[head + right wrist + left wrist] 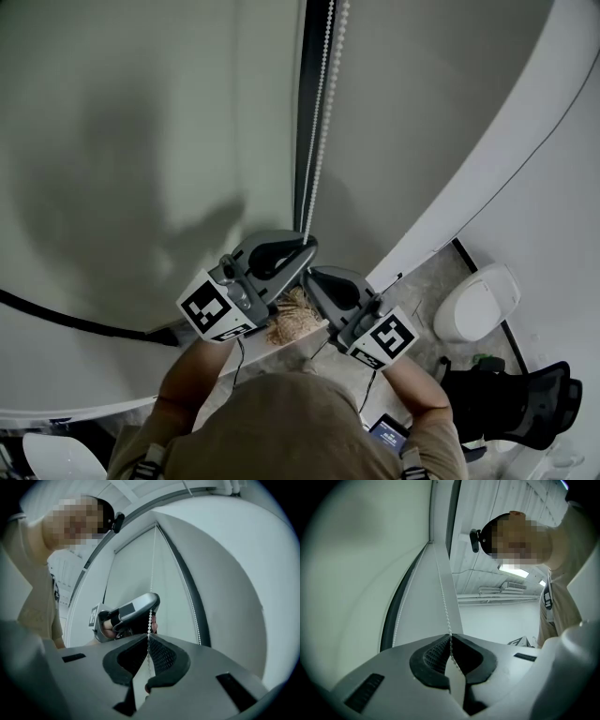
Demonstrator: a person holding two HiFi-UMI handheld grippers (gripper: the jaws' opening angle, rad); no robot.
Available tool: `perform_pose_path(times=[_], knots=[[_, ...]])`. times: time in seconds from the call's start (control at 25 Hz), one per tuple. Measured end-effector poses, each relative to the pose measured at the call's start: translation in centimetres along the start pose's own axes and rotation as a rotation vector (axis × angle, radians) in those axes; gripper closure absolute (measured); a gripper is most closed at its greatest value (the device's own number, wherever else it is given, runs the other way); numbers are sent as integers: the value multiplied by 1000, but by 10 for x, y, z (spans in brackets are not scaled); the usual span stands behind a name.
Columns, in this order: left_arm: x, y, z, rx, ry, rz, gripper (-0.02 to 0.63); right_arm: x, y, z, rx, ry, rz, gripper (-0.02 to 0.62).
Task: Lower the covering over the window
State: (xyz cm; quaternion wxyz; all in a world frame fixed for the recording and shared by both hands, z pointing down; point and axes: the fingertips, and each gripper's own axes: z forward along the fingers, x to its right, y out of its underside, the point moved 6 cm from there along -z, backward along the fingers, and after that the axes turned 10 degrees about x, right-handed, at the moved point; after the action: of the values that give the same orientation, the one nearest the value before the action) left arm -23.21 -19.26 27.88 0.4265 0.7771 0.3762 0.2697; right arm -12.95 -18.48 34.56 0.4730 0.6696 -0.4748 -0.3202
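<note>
Up close, unlike overhead, left tongs (450, 635) and right tongs (149, 636) pinch chain (443, 594).

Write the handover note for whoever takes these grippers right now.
Left hand-held gripper: shut on the chain, above the right one.
Right hand-held gripper: shut on the same strand, just below.
Blind: left of the chain. Its bottom edge cannot be made out, so progress is unclear.
To do: likely pull the chain hand over hand until the blind is fully down, then let go.
</note>
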Motion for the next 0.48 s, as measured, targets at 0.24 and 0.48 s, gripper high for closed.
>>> perform_pose_path(times=[0.24, 0.48], knots=[[-9, 7, -14, -3, -30, -10, 583, 6, -45, -5, 98, 12, -84, 480], [5, 66, -43, -102, -23, -105, 583, 13, -55, 39, 94, -2, -95, 482]])
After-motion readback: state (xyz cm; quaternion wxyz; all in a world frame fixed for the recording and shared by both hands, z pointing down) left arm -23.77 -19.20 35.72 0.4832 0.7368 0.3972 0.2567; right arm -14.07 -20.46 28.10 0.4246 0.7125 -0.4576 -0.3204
